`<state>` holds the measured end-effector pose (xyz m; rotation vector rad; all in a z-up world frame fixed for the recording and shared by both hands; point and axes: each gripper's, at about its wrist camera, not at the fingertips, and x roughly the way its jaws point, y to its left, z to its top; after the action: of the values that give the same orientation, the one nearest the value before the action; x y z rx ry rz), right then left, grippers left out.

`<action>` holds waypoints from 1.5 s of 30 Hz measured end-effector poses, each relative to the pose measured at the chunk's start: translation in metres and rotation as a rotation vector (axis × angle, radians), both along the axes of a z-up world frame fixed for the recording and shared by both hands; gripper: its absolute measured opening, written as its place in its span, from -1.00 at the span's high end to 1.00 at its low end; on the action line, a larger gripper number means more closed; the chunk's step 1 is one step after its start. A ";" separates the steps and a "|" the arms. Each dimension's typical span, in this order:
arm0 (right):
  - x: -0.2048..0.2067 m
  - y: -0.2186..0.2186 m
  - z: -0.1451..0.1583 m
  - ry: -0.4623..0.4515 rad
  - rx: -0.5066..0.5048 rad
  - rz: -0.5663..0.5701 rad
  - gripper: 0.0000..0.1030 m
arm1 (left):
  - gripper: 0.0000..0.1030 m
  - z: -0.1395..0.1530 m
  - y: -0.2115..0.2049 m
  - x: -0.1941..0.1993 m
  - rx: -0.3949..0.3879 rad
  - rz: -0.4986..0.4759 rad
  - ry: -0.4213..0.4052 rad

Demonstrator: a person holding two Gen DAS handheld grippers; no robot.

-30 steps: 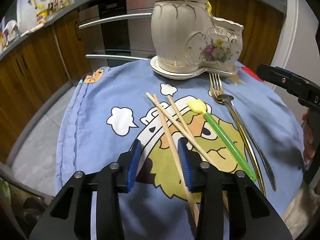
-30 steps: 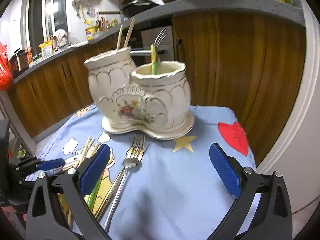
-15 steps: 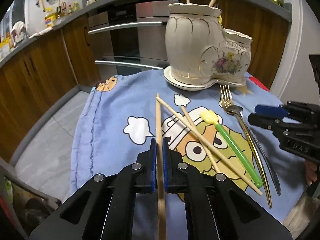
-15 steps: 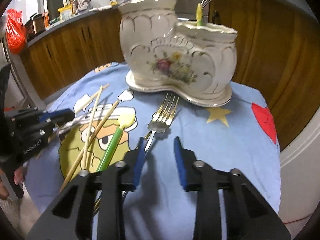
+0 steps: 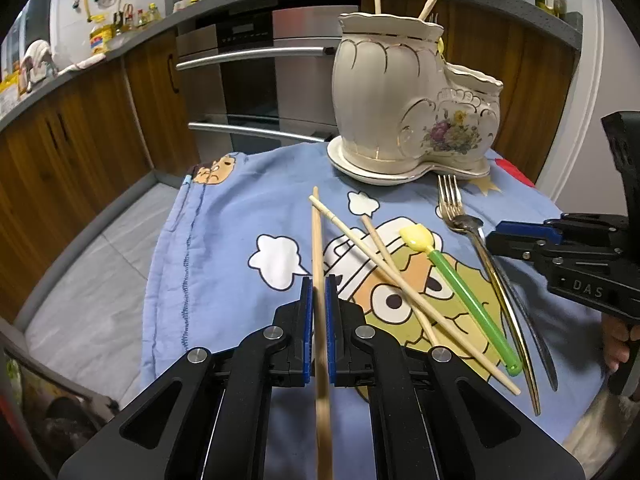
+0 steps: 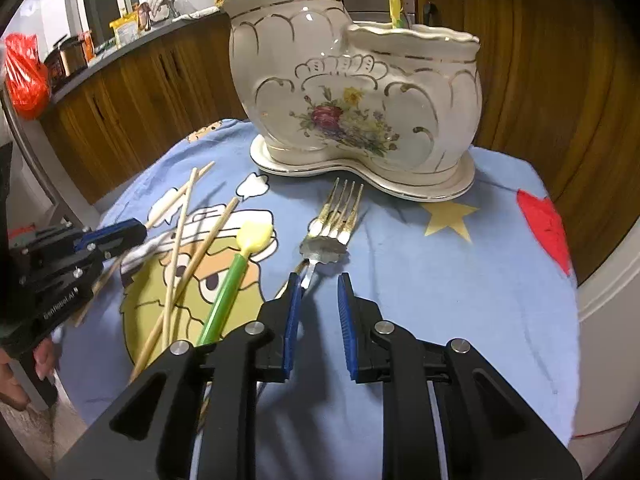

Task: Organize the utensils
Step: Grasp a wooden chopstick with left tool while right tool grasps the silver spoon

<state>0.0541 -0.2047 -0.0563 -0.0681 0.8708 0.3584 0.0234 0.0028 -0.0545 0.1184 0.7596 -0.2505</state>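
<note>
Cream ceramic holder, two joined pots with gold trim and a flower print, stands upright on its saucer at the far side of the blue cartoon cloth; chopsticks poke from the taller pot. One wooden chopstick is pinched between blue pads, pointing toward the holder. Two more chopsticks lie crossed on the cloth. Beside them, a green-handled yellow spoon, then forks and a metal spoon lying together.

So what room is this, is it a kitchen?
Most likely a home kitchen. There is a built-in oven set among wooden cabinets, a countertop with bottles and a pan on it, and a ceramic utensil holder on a small cloth-covered table.
</note>
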 end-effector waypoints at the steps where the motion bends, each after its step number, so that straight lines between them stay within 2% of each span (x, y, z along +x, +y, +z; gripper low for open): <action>1: -0.001 0.000 0.001 -0.009 -0.031 -0.007 0.71 | 0.88 0.000 0.001 0.000 0.001 0.004 -0.001; 2: -0.001 -0.001 0.001 -0.016 -0.044 -0.012 0.71 | 0.88 0.000 0.002 0.000 0.000 0.006 -0.001; 8: -0.001 -0.012 0.007 0.003 0.055 -0.007 0.71 | 0.88 0.002 0.002 0.001 -0.010 0.008 -0.007; 14: 0.013 -0.007 0.001 0.070 0.141 -0.009 0.71 | 0.88 0.001 -0.001 0.001 -0.007 -0.001 -0.005; 17: 0.018 -0.005 0.001 0.074 0.156 -0.014 0.71 | 0.88 0.001 -0.001 0.001 -0.006 0.002 -0.007; 20: 0.027 -0.012 -0.009 0.165 0.274 -0.009 0.71 | 0.88 0.001 0.001 0.002 -0.011 0.003 -0.004; 23: 0.032 -0.019 -0.012 0.183 0.333 -0.026 0.81 | 0.88 0.001 0.002 0.002 -0.013 0.005 -0.007; 30: 0.022 -0.022 -0.002 0.130 0.309 -0.034 1.00 | 0.88 0.001 0.002 0.002 -0.013 -0.001 -0.008; 38: 0.024 -0.018 0.001 0.104 0.273 -0.041 0.99 | 0.88 0.001 0.001 0.002 -0.011 0.000 -0.006; 41: 0.027 -0.019 -0.004 0.128 0.279 -0.045 0.85 | 0.88 0.001 0.001 0.002 -0.011 -0.002 -0.005; 45: 0.031 -0.021 -0.007 0.145 0.296 -0.053 0.82 | 0.88 0.001 0.000 0.003 -0.011 -0.004 -0.004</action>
<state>0.0853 -0.2256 -0.0633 0.2573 0.9522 0.4434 0.0261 0.0028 -0.0539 0.1099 0.7535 -0.2580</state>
